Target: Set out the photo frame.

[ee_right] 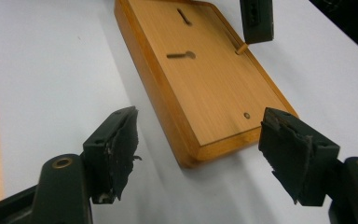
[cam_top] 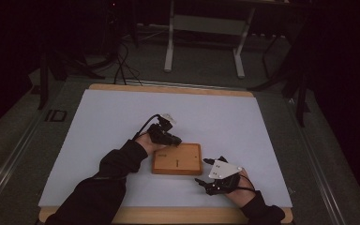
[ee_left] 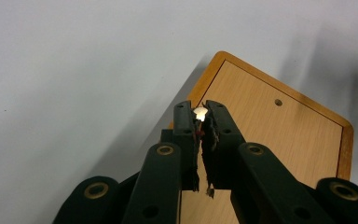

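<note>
High view: wooden board (cam_top: 177, 159) lies flat near the middle of the white table surface (cam_top: 112, 122), a bit toward 6 o'clock. Left gripper (cam_top: 168, 137) sits over the board's 10 o'clock corner. Right gripper (cam_top: 209, 183) rests on the table at the board's 4 o'clock corner — probably waiting to steady it. Table legs and cables lie on the dark floor at 12 o'clock, well clear.

Left gripper view: left gripper (ee_left: 200, 122) jaws pressed together on a small peg (ee_left: 200, 112), pale tip showing between the tips, held above the board (ee_left: 270, 140) edge — likely headed for a hole (ee_left: 278, 102) at 2 o'clock.

Right gripper view: right gripper (ee_right: 200, 140) jaws spread wide, empty, framing the board (ee_right: 205, 84) corner. A peg (ee_right: 241, 48) hangs under the other gripper at 1 o'clock. Two slots and a small hole show on the board face; nothing blocks the way.
</note>
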Motion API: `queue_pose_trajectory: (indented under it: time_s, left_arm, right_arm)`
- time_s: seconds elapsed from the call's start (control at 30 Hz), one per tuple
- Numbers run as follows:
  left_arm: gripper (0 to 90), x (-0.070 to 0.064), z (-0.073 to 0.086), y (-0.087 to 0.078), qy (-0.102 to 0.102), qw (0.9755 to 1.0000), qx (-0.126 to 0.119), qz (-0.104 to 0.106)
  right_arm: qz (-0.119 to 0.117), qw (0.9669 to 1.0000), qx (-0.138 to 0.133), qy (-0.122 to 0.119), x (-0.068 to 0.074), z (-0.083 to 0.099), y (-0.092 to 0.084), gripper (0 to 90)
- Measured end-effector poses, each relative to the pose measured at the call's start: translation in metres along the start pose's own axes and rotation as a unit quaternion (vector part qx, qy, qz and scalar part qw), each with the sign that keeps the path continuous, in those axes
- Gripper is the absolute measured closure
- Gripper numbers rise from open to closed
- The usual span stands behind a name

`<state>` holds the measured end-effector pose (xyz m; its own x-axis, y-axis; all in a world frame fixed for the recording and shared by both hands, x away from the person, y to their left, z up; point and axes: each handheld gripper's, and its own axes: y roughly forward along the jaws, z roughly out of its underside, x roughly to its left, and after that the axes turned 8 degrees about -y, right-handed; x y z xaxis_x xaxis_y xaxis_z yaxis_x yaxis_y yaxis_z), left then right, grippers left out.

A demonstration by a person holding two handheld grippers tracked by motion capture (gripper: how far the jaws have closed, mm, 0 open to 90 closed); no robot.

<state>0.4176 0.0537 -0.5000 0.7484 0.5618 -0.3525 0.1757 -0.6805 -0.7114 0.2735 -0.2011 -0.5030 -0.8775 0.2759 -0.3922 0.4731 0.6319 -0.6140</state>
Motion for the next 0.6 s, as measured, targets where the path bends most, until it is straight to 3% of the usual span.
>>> queue_pose_trajectory:
  time_s: [0.17, 0.37, 0.47, 0.6]
  left_arm:
    - [84.8, 0.005, -0.002, 0.001, -0.014, 0.9998, 0.001, 0.013]
    - [84.8, 0.004, -0.003, 0.001, -0.012, 0.9999, 0.005, 0.011]
    - [84.8, 0.004, -0.003, 0.001, -0.011, 0.9998, 0.008, 0.011]
    - [84.8, 0.005, -0.004, 0.001, -0.014, 0.9998, 0.009, 0.013]
  right_arm:
    - [0.019, 0.9982, 0.027, -0.049, 0.007, 0.000, 0.002, 30.8]
    - [0.046, 0.9917, 0.052, -0.108, 0.017, 0.000, 0.006, 35.5]
    - [0.077, 0.9810, 0.075, -0.161, 0.027, -0.001, 0.012, 40.0]
    - [0.107, 0.9601, 0.110, -0.234, 0.035, 0.001, 0.019, 45.1]
